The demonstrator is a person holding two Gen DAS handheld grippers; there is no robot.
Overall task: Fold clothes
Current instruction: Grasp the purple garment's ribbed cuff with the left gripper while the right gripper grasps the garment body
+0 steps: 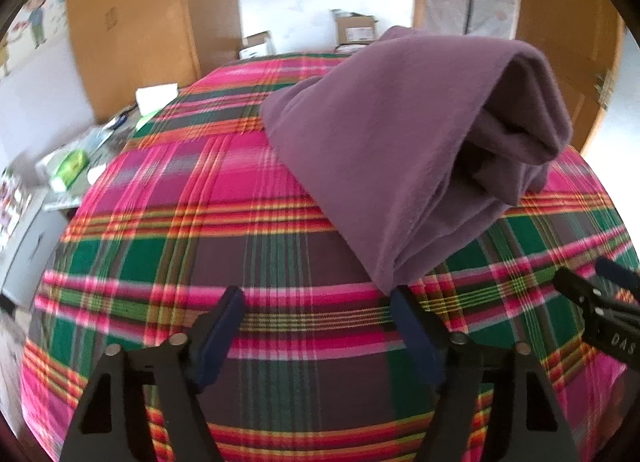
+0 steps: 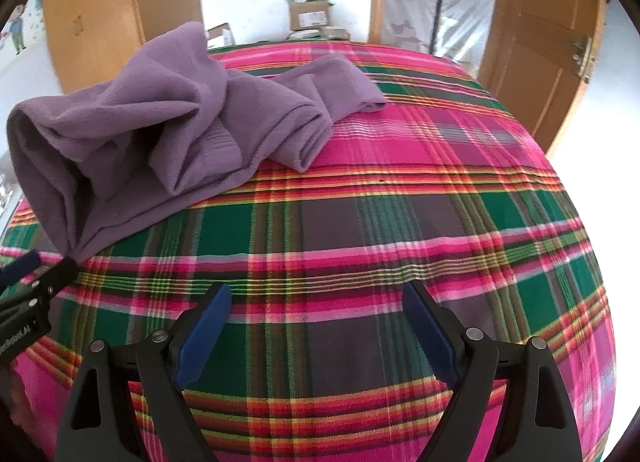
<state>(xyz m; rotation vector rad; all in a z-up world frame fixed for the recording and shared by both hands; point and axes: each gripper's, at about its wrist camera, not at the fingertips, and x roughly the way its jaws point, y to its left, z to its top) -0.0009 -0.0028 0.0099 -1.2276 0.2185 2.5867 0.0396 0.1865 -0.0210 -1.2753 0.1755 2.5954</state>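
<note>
Purple garment (image 2: pixel 160 118), one, on plaid cloth (image 2: pixel 360 222); two hand-held grippers (image 1: pixel 318 326) (image 2: pixel 316 326) spread.

Place: a home room.
Signs: wooden doors (image 2: pixel 540 58), plaid bedcover (image 2: pixel 360 222), cardboard boxes (image 2: pixel 310 14), cartoon wall sticker (image 1: pixel 36 18).

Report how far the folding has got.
Done: little; the purple garment lies bunched on the plaid cloth, one sleeve trailing. In hand: nothing; left tool and right tool are open, the left beside its near corner. Left: flattening and folding.
</note>
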